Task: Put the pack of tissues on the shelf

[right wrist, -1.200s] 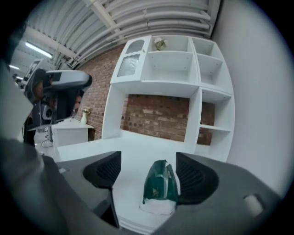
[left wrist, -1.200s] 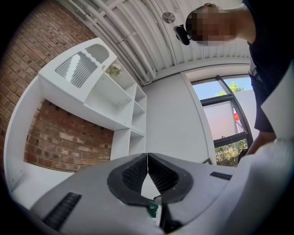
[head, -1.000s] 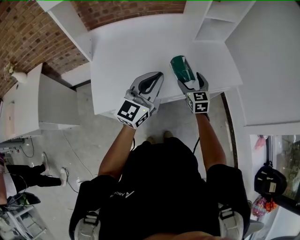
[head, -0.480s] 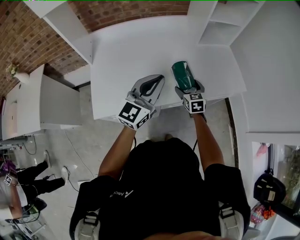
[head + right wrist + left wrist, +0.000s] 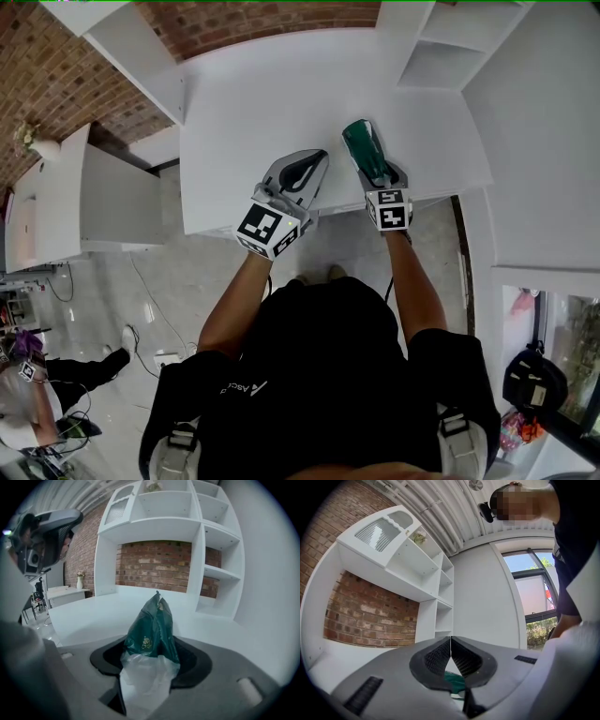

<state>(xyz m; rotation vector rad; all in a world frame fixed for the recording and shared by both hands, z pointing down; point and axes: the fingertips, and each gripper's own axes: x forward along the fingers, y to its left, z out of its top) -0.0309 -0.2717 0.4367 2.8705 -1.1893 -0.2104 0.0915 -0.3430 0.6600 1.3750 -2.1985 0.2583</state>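
The pack of tissues is dark green with a clear plastic end and lies near the front edge of the white table. My right gripper reaches around its near end. In the right gripper view its jaws are closing and the pads pinch the pack, which bulges up between them. My left gripper rests shut and empty on the table to the left of the pack. In the left gripper view a strip of the green pack shows below the touching fingertips. The white shelf unit stands at the table's back right.
The shelf's open compartments rise at the right against a brick wall. A low white cabinet stands to the left of the table. On the floor at the lower left is another person.
The right gripper slid forward over the pack's near end and its jaws drew in on it; the pack now looks narrower and stands on edge. The left gripper stayed put.
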